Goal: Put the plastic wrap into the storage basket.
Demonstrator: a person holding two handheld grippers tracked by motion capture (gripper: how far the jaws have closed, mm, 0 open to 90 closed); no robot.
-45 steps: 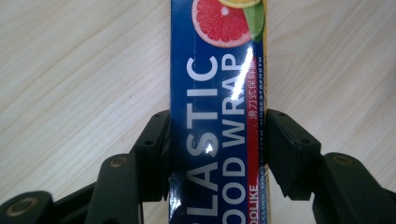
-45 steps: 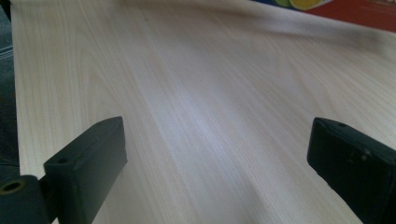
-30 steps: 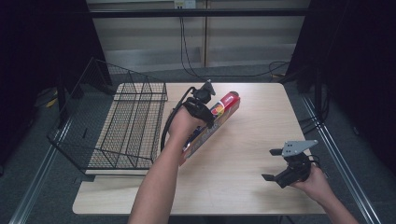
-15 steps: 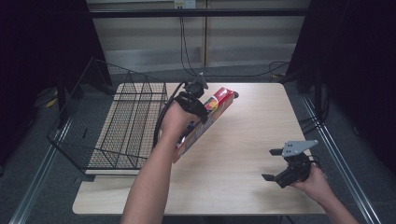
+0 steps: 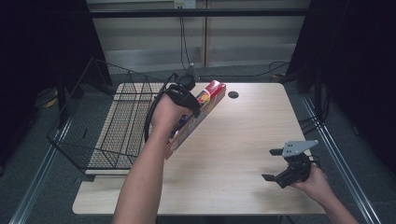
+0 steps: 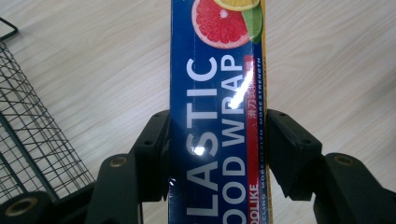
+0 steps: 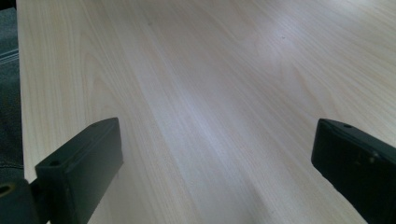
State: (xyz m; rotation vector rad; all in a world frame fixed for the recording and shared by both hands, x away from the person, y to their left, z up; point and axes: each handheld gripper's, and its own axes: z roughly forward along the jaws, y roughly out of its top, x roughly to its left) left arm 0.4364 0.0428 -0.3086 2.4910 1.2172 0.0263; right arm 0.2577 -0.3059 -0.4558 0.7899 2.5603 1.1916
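Observation:
A long blue plastic food wrap box (image 5: 201, 112) with a red end is lifted off the table, tilted, its red end pointing to the far right. My left gripper (image 5: 187, 100) is shut on it around its middle. In the left gripper view the box (image 6: 217, 116) runs up between the two black jaws, which press on both its long sides. My right gripper (image 5: 273, 164) rests low at the near right of the table with its jaws wide apart; the right gripper view has bare wood between the fingers (image 7: 79, 163).
A black wire basket (image 5: 102, 121) stands on the table's left side, its mesh (image 6: 32, 135) just left of the held box. A round cable hole (image 5: 233, 94) lies at the far middle of the wooden table (image 5: 243, 140). Dark curtains flank the table.
My left gripper has carried the box left toward the basket and raised it off the table. The right gripper has stayed in place.

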